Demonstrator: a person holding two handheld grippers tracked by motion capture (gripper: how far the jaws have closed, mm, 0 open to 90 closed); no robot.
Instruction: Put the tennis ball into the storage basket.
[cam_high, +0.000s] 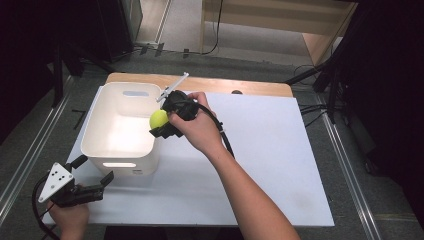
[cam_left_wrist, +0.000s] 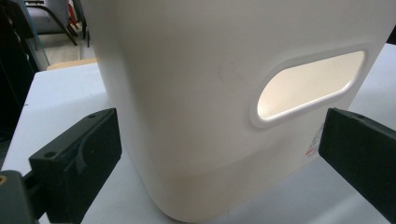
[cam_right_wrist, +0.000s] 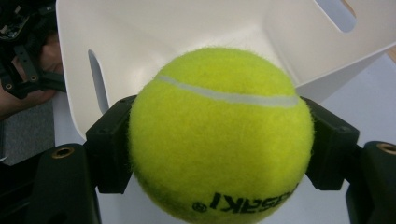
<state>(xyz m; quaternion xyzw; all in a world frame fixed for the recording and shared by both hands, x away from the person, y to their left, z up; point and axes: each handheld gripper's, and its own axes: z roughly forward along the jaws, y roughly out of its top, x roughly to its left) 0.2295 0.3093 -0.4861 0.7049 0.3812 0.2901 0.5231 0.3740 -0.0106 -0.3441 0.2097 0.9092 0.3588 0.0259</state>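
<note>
From the high view, your right claw (cam_high: 161, 125) grips a yellow-green tennis ball (cam_high: 158, 118) and hangs right at the right rim of the white bin (cam_high: 95, 125), with the ball just over that edge. The bin sits on the left part of the white desk (cam_high: 270, 150), its left wall close to the desk's left edge. To the right of your forearm the white surface lies bare out to its right edge. Your left claw (cam_high: 95, 170) hovers low at the bin's near left corner, jaws spread wide with nothing between them, near the front edge of the desk.

In the left gripper view, your left claw (cam_left_wrist: 219, 154) stands wide, one jaw on each side of the bin's near wall (cam_left_wrist: 187, 93); whether either jaw touches it, you cannot tell. The oval handle cutout (cam_left_wrist: 308, 84) sits toward the right jaw.

In the right gripper view, your right claw (cam_right_wrist: 219, 154) is clamped on the tennis ball (cam_right_wrist: 219, 135), both pads pressed into the felt. Behind the ball lies the open bin (cam_right_wrist: 187, 32), and its rim corner runs off to the right above bare desk (cam_right_wrist: 369, 98).
</note>
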